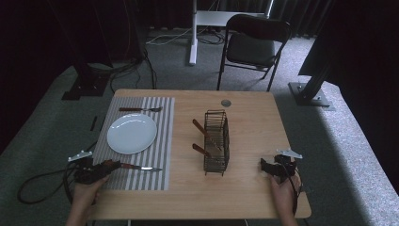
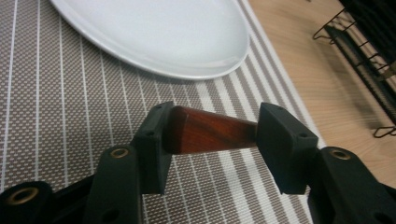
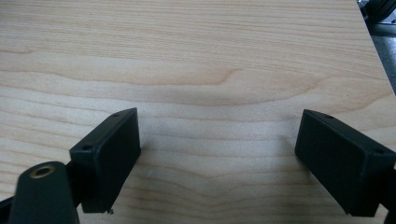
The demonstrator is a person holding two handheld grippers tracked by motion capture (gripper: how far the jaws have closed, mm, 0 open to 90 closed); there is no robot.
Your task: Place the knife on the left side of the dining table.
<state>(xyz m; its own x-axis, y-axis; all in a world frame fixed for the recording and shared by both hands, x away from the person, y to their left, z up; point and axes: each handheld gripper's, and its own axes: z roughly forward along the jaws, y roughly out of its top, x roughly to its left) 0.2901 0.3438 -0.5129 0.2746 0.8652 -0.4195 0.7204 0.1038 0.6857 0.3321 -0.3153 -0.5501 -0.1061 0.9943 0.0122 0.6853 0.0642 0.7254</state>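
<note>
Left claw (image 1: 109,165) sits at the near left of the table (image 1: 254,188), low over the near edge of the striped placemat (image 1: 162,120), with the person's left hand (image 1: 84,195) behind it. Its jaws stand partly apart with the reddish wooden handle of a knife (image 1: 136,166) between them. In the left gripper view the handle (image 2: 210,135) lies crosswise in the gap and its ends seem to meet both pads, though whether they press on it I cannot tell. The knife lies flat on the mat, blade pointing right, just near of the white plate (image 1: 131,133). In the left gripper view the plate's rim (image 2: 205,72) lies just beyond the handle, apart from it.

A fork (image 1: 140,109) with a wooden handle lies on the far end of the mat, beyond the plate and clear of it.

Right of the mat, about mid-table, a dark wire basket (image 1: 217,141) stands upright. Two more wooden handles poke out of its left side, tilted up to the left; what they belong to is too small to tell. A small round grey disc (image 1: 226,102) is set in the tabletop beyond the basket.

At the near right, the right claw (image 1: 269,165) rests low over bare wood with the person's right hand (image 1: 283,190) behind it. In the right gripper view its pads (image 3: 109,154) stand wide apart with nothing between them but the table's grain (image 3: 210,70).

Beyond the table, a black folding chair (image 1: 251,47) stands on the grey carpet.
</note>
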